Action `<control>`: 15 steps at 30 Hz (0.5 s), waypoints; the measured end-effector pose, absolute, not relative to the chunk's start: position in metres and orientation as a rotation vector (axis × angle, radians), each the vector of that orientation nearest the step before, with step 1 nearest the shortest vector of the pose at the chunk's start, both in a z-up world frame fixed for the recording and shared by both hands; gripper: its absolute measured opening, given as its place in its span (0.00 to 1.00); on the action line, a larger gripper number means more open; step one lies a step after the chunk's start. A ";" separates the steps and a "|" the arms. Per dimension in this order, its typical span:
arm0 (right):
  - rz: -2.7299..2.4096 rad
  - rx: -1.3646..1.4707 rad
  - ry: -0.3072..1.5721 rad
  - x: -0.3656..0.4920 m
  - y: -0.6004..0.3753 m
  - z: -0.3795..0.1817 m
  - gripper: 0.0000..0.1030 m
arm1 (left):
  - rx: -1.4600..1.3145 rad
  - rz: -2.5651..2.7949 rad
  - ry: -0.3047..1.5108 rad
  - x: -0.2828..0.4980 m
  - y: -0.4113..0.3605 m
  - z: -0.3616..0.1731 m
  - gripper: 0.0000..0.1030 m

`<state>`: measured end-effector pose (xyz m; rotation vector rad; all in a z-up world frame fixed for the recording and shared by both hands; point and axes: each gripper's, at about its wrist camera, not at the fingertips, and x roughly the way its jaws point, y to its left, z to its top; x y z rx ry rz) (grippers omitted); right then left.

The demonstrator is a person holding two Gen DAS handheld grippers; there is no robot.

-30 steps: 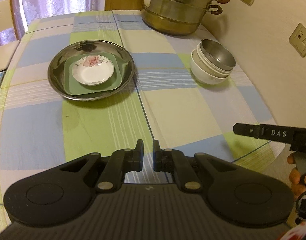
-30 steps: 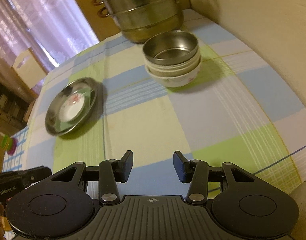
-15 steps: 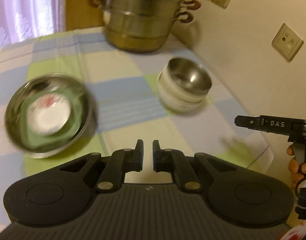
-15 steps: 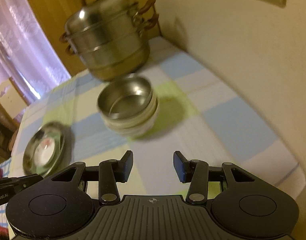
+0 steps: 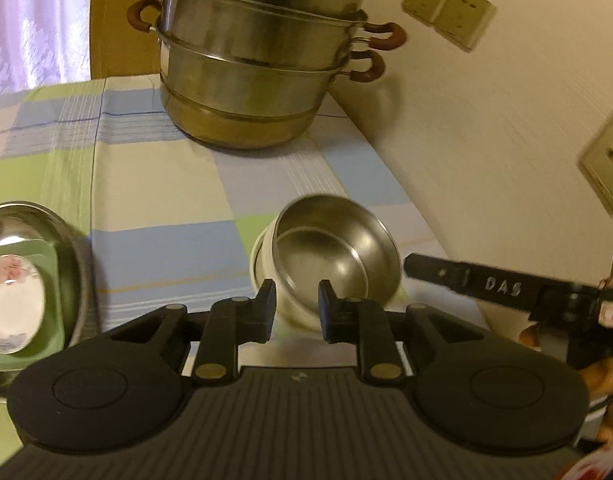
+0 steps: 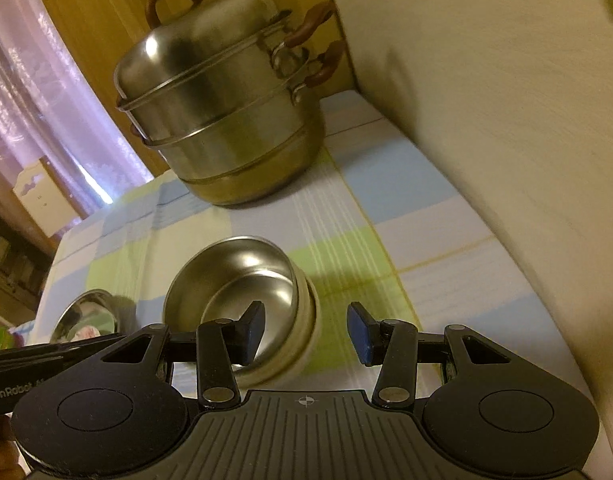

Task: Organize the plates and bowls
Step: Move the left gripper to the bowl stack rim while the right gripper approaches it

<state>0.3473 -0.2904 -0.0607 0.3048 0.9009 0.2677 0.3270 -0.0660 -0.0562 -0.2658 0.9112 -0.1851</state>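
The left gripper point(image 5: 294, 307) jaws, just opened, are parted narrowly and appear empty. The right gripper point(image 6: 304, 330) jaws are set wider, empty. The steel bowl point(image 5: 338, 258), nested in white bowls point(image 6: 306, 320), is seen at 12 o'clock of both grippers. Stacked plates point(image 5: 22, 280) lie at 9 o'clock.

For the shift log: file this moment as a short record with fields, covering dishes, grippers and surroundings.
bowl stack: steel bowl nested in white bowls
plate stack: flowered dish on green plate in steel plate
left gripper: jaws just opening, nothing between, close to bowl stack
right gripper: open, nothing gripped, at the stack's rim
background: steamer pot by wall
surface: checked tablecloth
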 end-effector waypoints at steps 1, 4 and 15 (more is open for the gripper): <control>0.280 0.301 0.905 0.352 -0.290 -0.064 0.45 | -0.273 -0.172 0.915 0.334 -0.068 -0.059 0.19; 0.309 0.277 0.916 0.369 -0.288 -0.072 0.45 | -0.266 -0.153 0.929 0.349 -0.072 -0.066 0.19; 0.434 0.223 0.977 0.407 -0.281 -0.090 0.22 | -0.249 -0.084 0.988 0.377 -0.074 -0.085 0.15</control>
